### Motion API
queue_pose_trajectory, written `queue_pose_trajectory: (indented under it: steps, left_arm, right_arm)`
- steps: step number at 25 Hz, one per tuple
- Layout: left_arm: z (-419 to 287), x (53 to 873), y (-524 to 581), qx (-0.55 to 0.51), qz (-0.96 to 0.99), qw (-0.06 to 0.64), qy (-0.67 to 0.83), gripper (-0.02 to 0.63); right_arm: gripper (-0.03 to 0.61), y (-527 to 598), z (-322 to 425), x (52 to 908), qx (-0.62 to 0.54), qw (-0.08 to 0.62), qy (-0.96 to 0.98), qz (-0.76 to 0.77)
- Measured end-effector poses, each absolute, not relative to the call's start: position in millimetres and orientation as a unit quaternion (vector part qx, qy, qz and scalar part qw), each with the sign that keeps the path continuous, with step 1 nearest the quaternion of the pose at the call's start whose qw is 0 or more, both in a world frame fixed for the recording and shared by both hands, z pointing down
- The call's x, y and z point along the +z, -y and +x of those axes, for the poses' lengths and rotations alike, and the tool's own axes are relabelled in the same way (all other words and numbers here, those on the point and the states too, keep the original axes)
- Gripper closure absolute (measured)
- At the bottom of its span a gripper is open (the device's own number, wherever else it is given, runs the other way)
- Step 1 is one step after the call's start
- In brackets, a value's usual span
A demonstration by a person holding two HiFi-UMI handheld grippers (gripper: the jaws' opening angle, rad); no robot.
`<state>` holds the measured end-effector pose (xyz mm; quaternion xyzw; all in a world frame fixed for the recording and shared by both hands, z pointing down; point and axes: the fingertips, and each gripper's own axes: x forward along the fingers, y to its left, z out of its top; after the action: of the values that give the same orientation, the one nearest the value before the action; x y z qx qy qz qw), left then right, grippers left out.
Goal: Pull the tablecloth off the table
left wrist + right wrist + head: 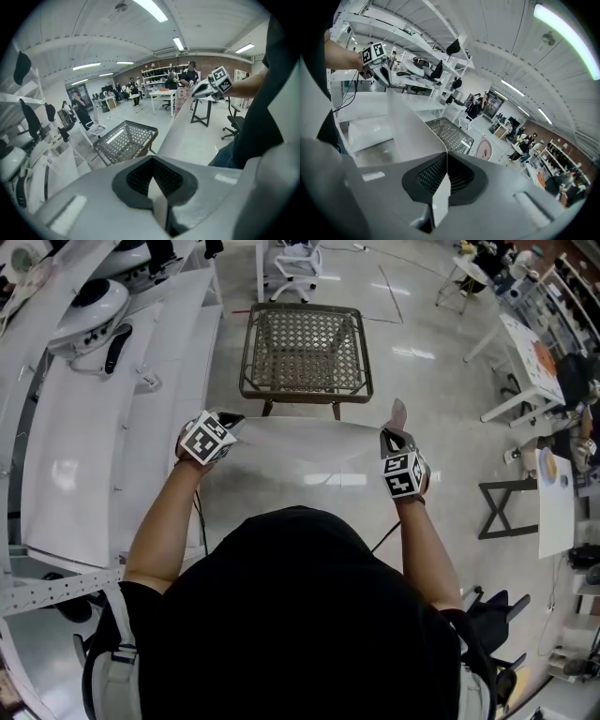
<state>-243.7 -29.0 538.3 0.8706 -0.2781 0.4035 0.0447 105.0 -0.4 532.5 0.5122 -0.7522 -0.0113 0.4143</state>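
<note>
Fingers (133,180) of left gripper (234,420) and right gripper (396,430) tight on cloth (300,460) corners, cloth off the table (305,351).

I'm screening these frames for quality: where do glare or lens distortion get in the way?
Head view: white glare streaks run across the cloth, and its edges are faint; the table is sharp. Left gripper view: strong fisheye bending, with bright ceiling lights. Right gripper view: the same bending, and one light strip is blown out.
</note>
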Motion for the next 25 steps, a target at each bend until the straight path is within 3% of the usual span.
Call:
queue_pose_trajectory:
  steps: [9, 25]
  left_arm:
    - [-252.2, 491.0, 53.7, 0.381, 0.874, 0.017, 0.300, 0.612]
    - [-259.8, 507.4, 60.4, 0.383, 0.876, 0.034, 0.292, 0.612]
  right_arm:
    - [0.546, 22.4, 95.8, 484.7, -0.032, 0.376, 0.758, 0.532]
    - [0.546, 33.6, 87.6, 488.7, -0.021, 0.374, 0.760, 0.532]
